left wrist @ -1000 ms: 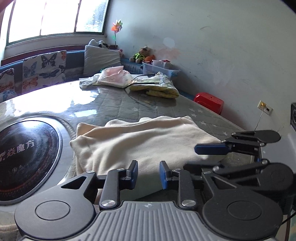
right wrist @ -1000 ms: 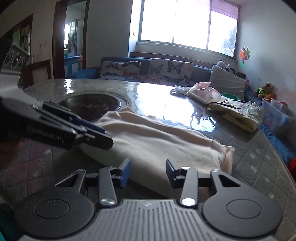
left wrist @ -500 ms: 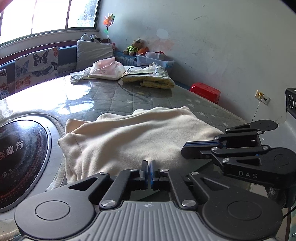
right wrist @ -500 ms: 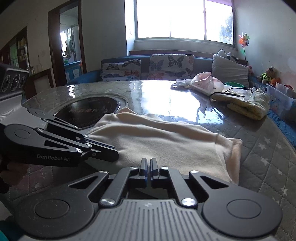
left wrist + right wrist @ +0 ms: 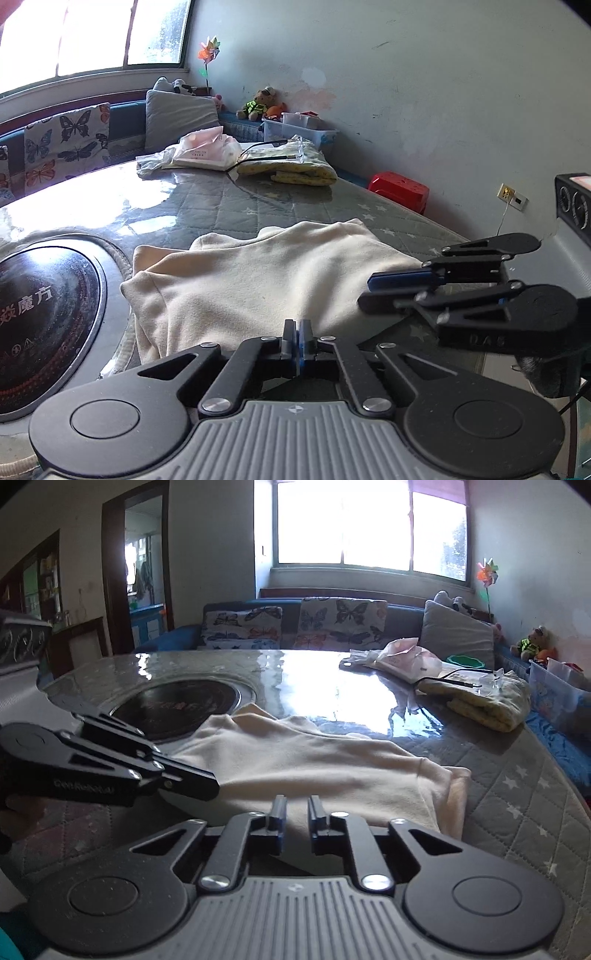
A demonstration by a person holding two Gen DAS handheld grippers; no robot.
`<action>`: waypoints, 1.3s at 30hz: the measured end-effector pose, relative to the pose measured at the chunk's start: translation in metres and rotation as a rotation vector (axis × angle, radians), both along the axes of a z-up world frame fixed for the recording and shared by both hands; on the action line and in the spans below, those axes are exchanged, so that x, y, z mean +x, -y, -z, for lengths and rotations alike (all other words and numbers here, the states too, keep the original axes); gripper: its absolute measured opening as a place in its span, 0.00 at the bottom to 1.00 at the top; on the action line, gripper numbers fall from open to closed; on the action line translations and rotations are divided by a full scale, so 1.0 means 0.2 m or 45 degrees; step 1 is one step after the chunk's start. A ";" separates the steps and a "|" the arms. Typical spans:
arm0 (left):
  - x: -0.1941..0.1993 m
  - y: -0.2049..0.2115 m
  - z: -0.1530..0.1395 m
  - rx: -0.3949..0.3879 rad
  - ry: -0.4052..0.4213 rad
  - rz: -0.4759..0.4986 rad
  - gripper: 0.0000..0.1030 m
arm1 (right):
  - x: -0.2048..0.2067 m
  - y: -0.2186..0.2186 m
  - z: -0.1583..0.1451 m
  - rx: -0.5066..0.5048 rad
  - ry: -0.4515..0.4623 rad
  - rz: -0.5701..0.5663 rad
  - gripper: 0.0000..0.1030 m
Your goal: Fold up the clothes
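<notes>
While both grippers hover at the near edge: cream garment (image 5: 266, 284) on round table (image 5: 229, 206).
Garment lies flat near the table's near edge, beside the dark inset disc (image 5: 40, 317). Left gripper (image 5: 297, 341): pads pressed together, nothing between. Right gripper (image 5: 295, 821): jaws opening, gap empty, just short of the garment's hem.

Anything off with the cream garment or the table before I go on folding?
Nothing damaged or spilled. The cream garment lies rumpled, its far edges uneven, one corner over the rim of the dark round inset. Other clothes sit far back.
</notes>
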State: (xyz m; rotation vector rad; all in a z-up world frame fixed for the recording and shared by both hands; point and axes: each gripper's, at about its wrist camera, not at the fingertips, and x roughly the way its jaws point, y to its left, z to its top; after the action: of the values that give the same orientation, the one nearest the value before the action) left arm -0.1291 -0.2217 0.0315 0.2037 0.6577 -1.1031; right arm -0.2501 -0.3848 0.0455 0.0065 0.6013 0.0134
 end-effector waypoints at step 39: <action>0.09 -0.09 0.02 0.004 0.017 -0.124 0.19 | -0.06 0.02 -0.01 -0.162 0.057 0.072 0.37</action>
State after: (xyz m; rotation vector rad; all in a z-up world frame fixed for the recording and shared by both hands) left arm -0.1114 -0.2037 0.0276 0.1797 0.6505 -1.0068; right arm -0.2615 -0.3888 0.0474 -0.1001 0.5564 -0.0794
